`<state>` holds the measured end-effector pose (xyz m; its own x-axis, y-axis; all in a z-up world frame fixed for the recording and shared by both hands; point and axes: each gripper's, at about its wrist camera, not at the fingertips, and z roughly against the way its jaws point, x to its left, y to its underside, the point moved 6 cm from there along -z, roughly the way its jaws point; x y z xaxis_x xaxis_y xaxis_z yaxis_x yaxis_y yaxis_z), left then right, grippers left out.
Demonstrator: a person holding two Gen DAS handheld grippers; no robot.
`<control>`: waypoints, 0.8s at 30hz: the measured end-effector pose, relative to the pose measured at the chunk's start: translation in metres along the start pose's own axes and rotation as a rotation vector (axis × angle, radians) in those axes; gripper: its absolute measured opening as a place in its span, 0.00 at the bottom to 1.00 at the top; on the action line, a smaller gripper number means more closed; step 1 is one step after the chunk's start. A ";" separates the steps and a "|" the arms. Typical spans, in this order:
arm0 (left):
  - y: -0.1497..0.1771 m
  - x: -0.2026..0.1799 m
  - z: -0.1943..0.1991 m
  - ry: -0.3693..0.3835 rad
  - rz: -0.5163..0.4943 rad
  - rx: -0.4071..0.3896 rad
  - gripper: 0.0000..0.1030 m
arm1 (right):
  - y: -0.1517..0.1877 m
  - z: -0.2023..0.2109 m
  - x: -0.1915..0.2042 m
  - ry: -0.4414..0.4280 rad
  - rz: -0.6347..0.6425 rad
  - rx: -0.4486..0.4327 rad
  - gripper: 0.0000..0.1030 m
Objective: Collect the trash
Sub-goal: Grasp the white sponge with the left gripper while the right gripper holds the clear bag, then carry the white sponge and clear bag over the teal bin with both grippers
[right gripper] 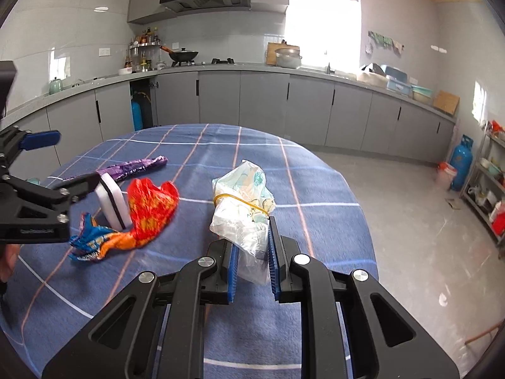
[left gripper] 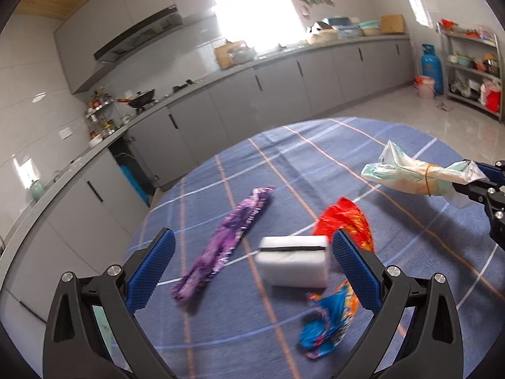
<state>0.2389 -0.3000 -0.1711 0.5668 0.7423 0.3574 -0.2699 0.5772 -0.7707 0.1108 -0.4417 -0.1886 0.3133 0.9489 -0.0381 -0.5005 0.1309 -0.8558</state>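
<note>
My left gripper is open over a round table with a blue checked cloth. A white foam block with a black band stands between its fingers, near the right one, untouched. A purple wrapper, a red wrapper and a blue-orange wrapper lie around it. My right gripper is shut on a crumpled plastic bag bound with a rubber band, held above the cloth. The right wrist view also shows the left gripper, the block and the red wrapper.
Grey kitchen cabinets and a worktop run behind the table. A blue gas cylinder and a metal shelf rack stand at the right across open tiled floor. A person's hand shows at the left edge.
</note>
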 end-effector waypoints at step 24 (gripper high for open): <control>0.019 0.002 0.004 0.073 -0.044 0.062 0.24 | -0.005 0.017 0.012 -0.064 0.000 -0.055 0.17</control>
<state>0.2313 -0.2861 -0.1828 0.6338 0.6903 0.3491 -0.2896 0.6302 -0.7204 0.1037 -0.4260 -0.1757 0.2604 0.9655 -0.0066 -0.4547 0.1166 -0.8830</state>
